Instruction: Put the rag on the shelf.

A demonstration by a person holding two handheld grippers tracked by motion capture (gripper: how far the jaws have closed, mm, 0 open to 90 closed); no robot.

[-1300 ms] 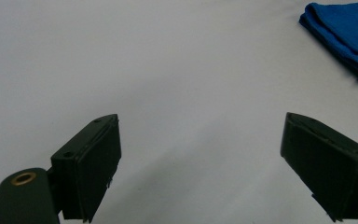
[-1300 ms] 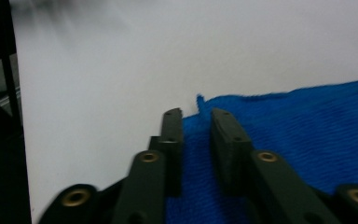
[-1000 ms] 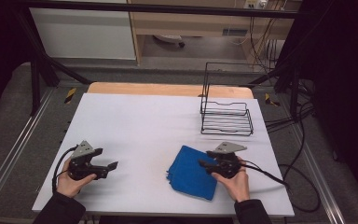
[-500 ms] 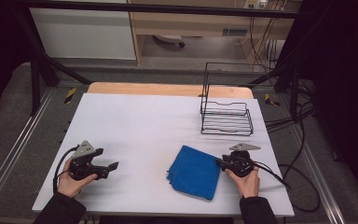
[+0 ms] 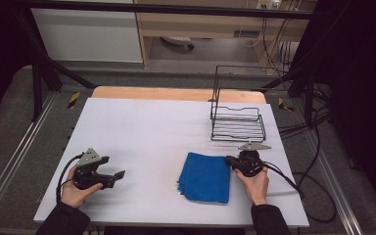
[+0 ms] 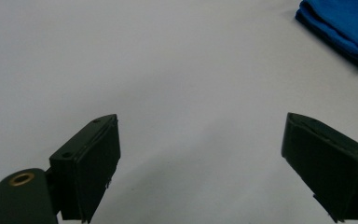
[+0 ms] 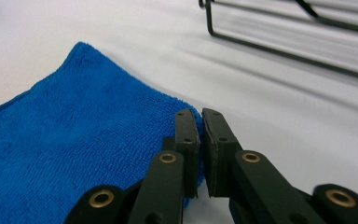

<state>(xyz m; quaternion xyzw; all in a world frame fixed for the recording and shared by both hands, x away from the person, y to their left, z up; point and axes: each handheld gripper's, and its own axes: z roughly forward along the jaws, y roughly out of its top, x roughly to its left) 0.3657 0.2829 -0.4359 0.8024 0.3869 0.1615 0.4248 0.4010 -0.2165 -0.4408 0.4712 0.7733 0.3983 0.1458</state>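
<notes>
High view: folded blue terry cloth (image 5: 205,176) lies flat on the white bench (image 5: 152,127), toward the near right, its long axis running roughly from the person's side away toward the far edge. Right gripper (image 5: 231,160) sits at the cloth's far right corner, jaws pointing left at that corner; right hand (image 5: 254,183) behind it. Left gripper (image 5: 119,174) rests well apart to the left, jaws pointing right toward the cloth across bare bench. Black wire rack (image 5: 238,122) stands just beyond the right gripper, clear of the cloth. The right gripper is plainly the nearer one. Left gripper view: left gripper (image 6: 200,158) with jaws spread wide, nothing between them; the blue cloth (image 6: 345,28) shows far off at the upper right. Right gripper view: right gripper (image 7: 200,126) with jaws having just been closing, now drawn almost together at the cloth's edge; the blue cloth (image 7: 74,140) spreads to their left, its corner tucked behind the left jaw. Whether any pile is pinched in the narrow slit cannot be told; judged a corner grasp at most. Wire rack (image 7: 279,42) lies ahead, upper right.
</notes>
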